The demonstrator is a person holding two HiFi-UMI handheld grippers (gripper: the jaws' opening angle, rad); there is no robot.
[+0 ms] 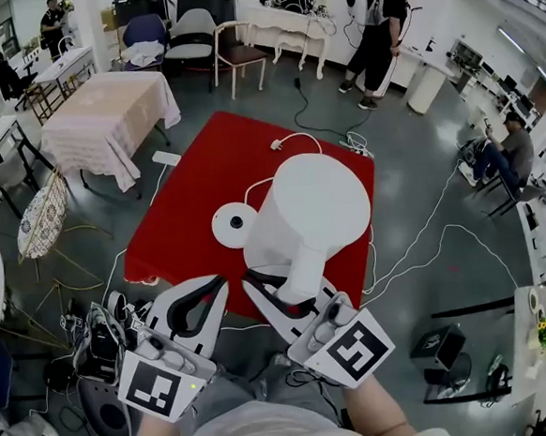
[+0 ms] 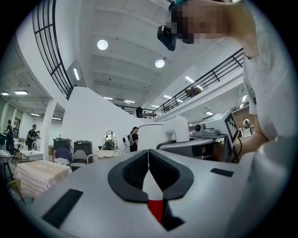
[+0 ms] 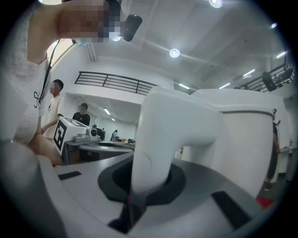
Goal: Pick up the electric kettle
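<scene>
Your right gripper (image 1: 281, 294) is nearest, just past your forearms, and its jaws are clamped on the handle (image 3: 172, 135) of the kettle (image 1: 305, 205). The right gripper view shows the dark pads pressing on both sides of the handle's lower end. You hold low on the handle, and the gripper points level. That leaves the white body standing upright in front of the jaws instead of hanging off to one side, so any water inside should stay put.

Beside it, your left gripper (image 2: 148, 158) has its jaws together with nothing between them. Only the red tabletop (image 1: 203, 171) shows through the small gap under the tips. It hangs near the kettle without touching it, which suits a one-handed lift and leaves it free to steady the body if the load swings.

Below and to the left of the kettle, the round base (image 1: 234, 223) lies bare on the red tabletop with its dark centre contact showing. A white cord (image 1: 295, 137) trails off beyond it. Because the base is uncovered and the kettle looms large in the head view, the kettle looks to be lifted clear and carried by the right gripper alone. Its underside is hidden, so you cannot confirm the gap directly. The grip looks firm and the pickup appears essentially done.
</scene>
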